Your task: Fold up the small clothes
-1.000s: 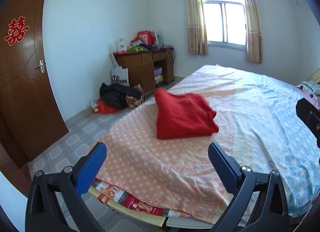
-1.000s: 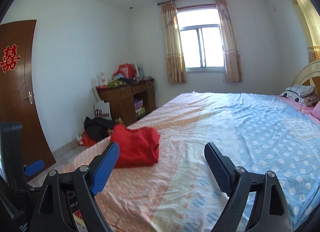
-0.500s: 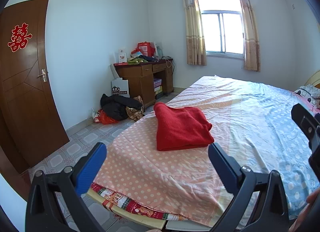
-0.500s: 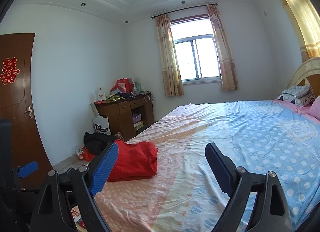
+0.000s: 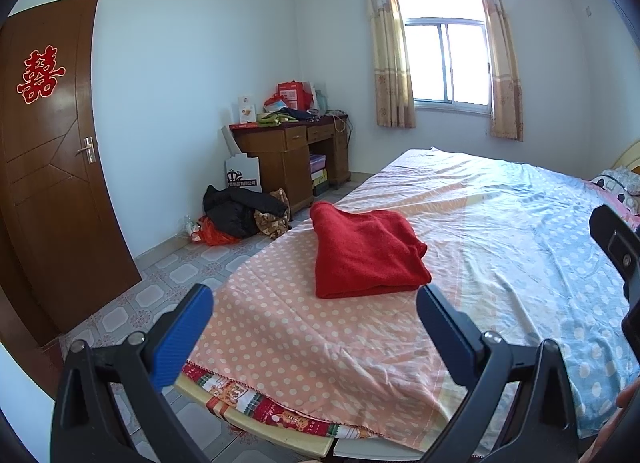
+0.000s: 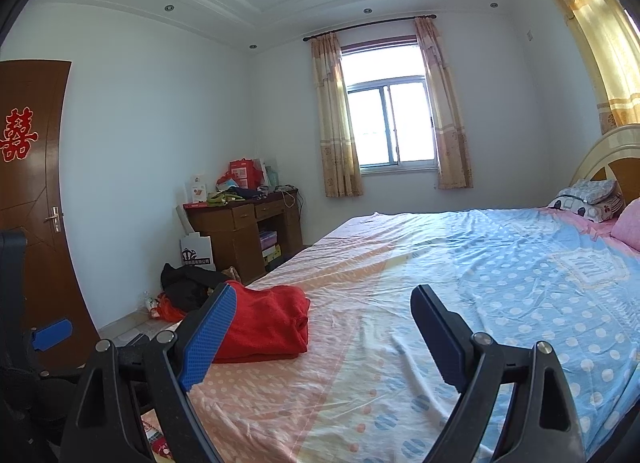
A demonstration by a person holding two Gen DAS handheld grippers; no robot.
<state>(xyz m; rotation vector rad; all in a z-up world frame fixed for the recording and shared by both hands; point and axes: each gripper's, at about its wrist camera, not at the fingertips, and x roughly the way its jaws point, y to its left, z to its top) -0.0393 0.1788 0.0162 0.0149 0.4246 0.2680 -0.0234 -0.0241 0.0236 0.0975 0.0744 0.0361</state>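
A red garment (image 5: pixel 366 253) lies folded in a thick rectangle on the polka-dot bed sheet (image 5: pixel 500 247), near the bed's foot-left corner. It also shows in the right wrist view (image 6: pixel 264 327), partly behind my blue left fingertip (image 6: pixel 208 339). My left gripper (image 5: pixel 314 329) is open and empty, held above the bed's near edge, short of the garment. My right gripper (image 6: pixel 320 343) is open and empty, raised over the bed to the right of the garment.
A wooden desk (image 5: pixel 290 155) piled with boxes stands by the far wall under a curtained window (image 5: pixel 446 63). Dark clothes and bags (image 5: pixel 240 211) lie on the tiled floor. A brown door (image 5: pixel 48 167) is at left. Pillows (image 6: pixel 588 199) lie at the headboard.
Both grippers have tilted upward and drawn back a little; more wall and ceiling show. The red garment has not moved and both grippers stay open.
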